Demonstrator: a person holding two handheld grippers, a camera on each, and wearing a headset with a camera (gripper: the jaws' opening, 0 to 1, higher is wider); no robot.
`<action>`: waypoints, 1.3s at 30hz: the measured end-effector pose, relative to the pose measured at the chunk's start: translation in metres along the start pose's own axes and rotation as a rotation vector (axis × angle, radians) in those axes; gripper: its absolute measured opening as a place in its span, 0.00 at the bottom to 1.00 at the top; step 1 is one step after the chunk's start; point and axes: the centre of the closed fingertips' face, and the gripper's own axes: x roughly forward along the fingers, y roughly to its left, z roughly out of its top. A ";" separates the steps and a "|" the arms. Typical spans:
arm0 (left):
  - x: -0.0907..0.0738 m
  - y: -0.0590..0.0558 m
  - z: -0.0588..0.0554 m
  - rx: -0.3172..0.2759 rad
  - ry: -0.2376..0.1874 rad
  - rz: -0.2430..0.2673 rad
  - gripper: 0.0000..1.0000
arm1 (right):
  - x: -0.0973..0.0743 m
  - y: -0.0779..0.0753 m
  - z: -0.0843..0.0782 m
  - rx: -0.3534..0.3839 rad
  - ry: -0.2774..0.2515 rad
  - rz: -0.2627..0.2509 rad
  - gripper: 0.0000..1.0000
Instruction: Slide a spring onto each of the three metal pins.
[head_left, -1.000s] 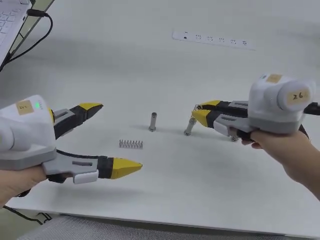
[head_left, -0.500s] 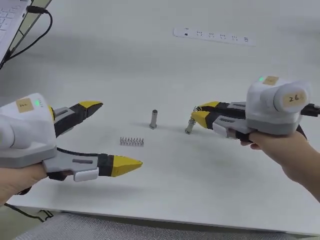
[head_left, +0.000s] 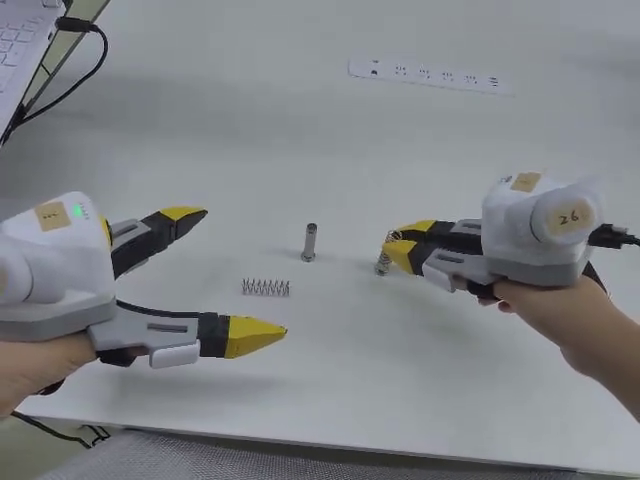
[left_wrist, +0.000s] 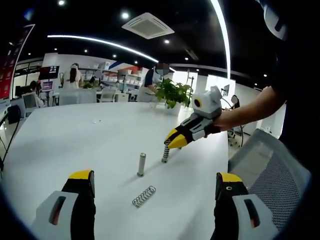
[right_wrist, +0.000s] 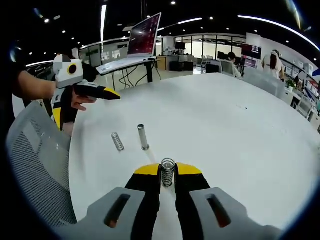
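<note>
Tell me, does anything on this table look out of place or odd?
Nothing looks damaged. A loose spring lies on its side on the table, beside a bare upright pin. The right hand-held gripper pinches a second spring, which seems to lean slightly.

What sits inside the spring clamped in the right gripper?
The spring in the right gripper shows an open top coil with a dark hollow. Its coils and the gripper cover whatever is inside, so a pin cannot be confirmed.
</note>
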 end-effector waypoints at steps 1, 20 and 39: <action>0.000 0.000 0.000 0.000 0.000 0.000 0.99 | 0.001 0.000 -0.001 0.000 0.002 0.000 0.08; 0.000 0.000 0.000 0.001 0.006 0.001 0.99 | 0.008 -0.008 -0.009 0.052 -0.001 -0.002 0.08; -0.002 -0.001 -0.001 -0.001 0.004 0.003 0.98 | 0.009 -0.004 -0.013 0.042 0.030 0.010 0.09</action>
